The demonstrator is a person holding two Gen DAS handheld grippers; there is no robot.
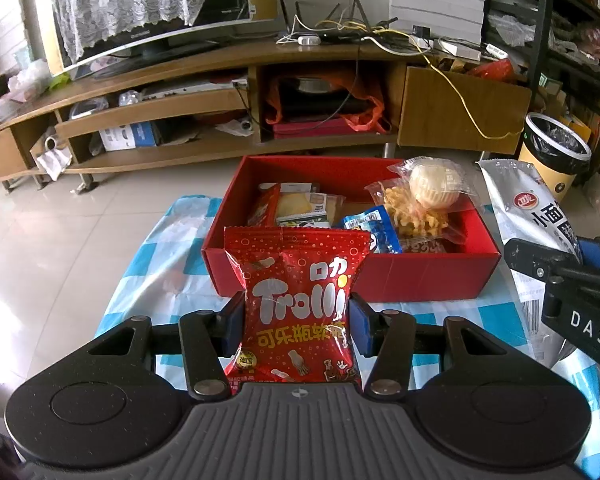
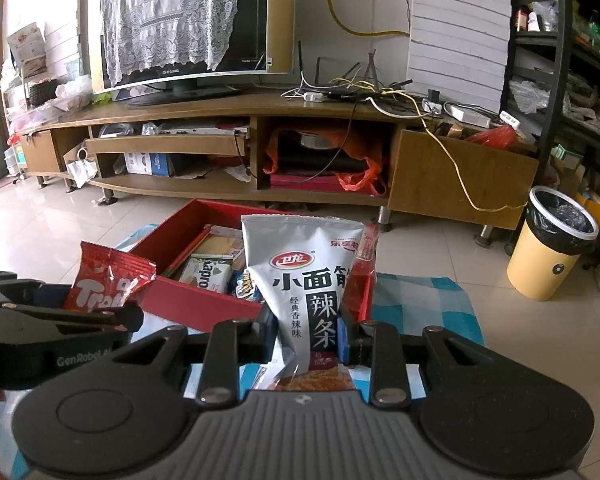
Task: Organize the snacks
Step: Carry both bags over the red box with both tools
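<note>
My left gripper is clamped on a red foil Trolli candy packet, its blue pads pressing the packet's two sides so it stands upright between them; my right gripper is pinched nearly closed on a tall grey-and-white spicy-strip snack bag, which rises upright from the jaws and narrows where the pads squeeze it. I take the open red cardboard box as my landmark; both held packets hang on the near side of it, the red packet before its near wall towards the left, the grey bag towards its right end. Inside the box lie several snacks: a pale yellow biscuit pack towards the left, a blue wrapper near the middle against the near wall, and a clear bag of curly orange crisps on the right with a round cream-coloured cake in clear film resting on top of it. The box sits on a blue-and-white chequered cloth spread over the pale tiled floor; beyond the box stands a long wooden TV cabinet, and to the right of the box, well apart, a yellow bin with a black liner.
</note>
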